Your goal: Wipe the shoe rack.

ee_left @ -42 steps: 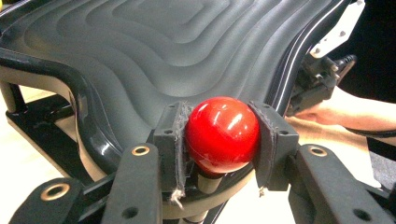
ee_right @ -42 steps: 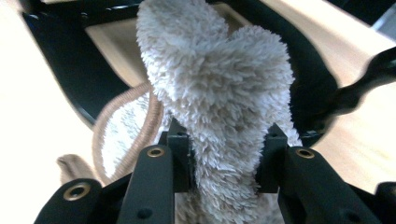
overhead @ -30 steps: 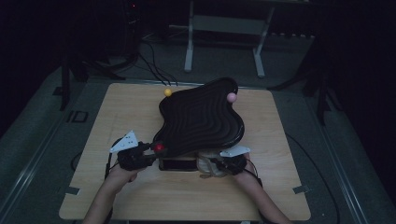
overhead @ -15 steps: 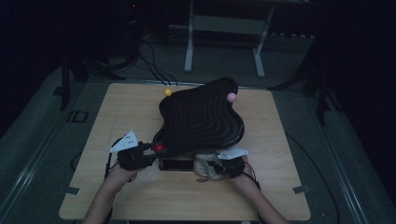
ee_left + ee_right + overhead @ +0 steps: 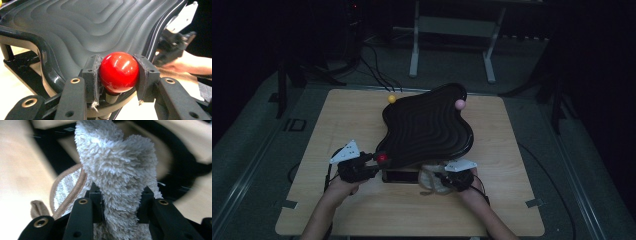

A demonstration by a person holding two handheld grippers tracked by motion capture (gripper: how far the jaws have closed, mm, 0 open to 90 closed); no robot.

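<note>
A black wavy tray (image 5: 427,127) with stepped ridges stands tilted on a dark stand in the middle of the wooden table. A red ball knob (image 5: 118,71) sits at the tray's near left corner (image 5: 382,158), and my left gripper (image 5: 119,75) is shut on it, a pad on each side. A yellow ball (image 5: 392,99) and a pink ball (image 5: 459,104) mark the far corners. My right gripper (image 5: 120,205) is shut on a fluffy white cloth (image 5: 117,172) with a tan elastic loop (image 5: 67,187), held just below the tray's near edge (image 5: 432,180).
The tray's black base frame (image 5: 402,176) lies on the table (image 5: 512,200) under its near edge. Cables (image 5: 372,70) and a metal stand (image 5: 452,30) are on the dark floor beyond the table. In the left gripper view the other hand and its gripper (image 5: 175,47) show behind the tray's rim.
</note>
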